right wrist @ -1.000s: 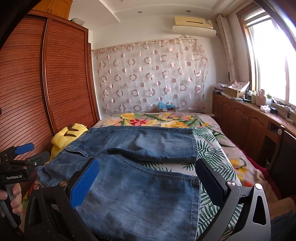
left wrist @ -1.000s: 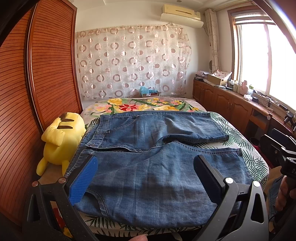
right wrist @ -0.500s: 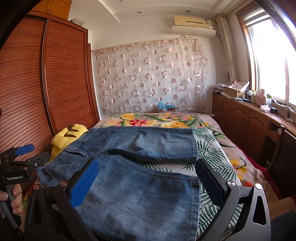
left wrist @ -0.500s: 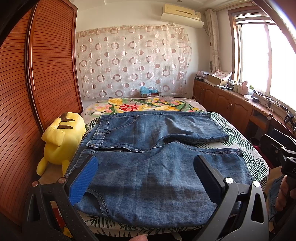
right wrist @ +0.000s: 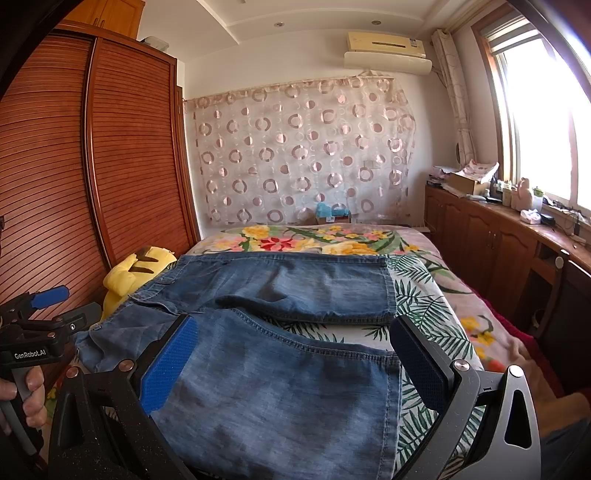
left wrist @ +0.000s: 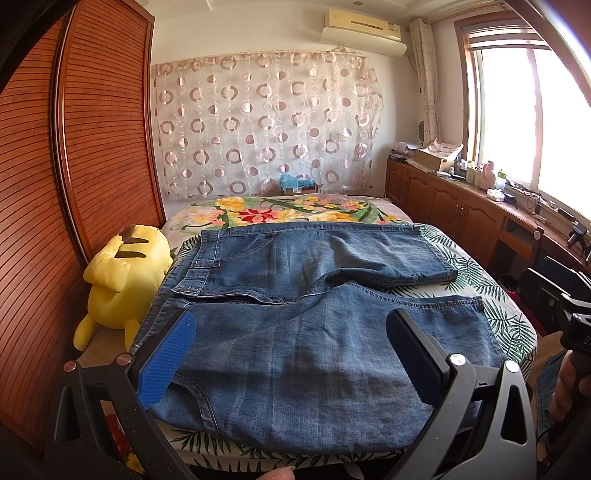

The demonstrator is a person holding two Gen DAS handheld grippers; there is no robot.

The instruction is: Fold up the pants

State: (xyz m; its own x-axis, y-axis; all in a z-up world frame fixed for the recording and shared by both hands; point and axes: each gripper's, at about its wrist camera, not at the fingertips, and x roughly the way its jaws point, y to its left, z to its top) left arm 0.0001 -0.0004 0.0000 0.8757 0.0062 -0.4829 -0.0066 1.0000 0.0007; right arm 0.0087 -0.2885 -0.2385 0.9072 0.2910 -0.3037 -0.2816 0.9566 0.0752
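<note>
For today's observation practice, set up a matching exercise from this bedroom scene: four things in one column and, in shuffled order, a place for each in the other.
Things:
1. denim pants
2. yellow plush toy
3. air conditioner
4. cardboard box

Places:
A. high on the wall above the curtain
B. spread flat on the floral bedspread
C. on the wooden cabinet by the window
D. between the bed and the slatted wardrobe

Pairs: 1-B, 2-D, 3-A, 4-C
</note>
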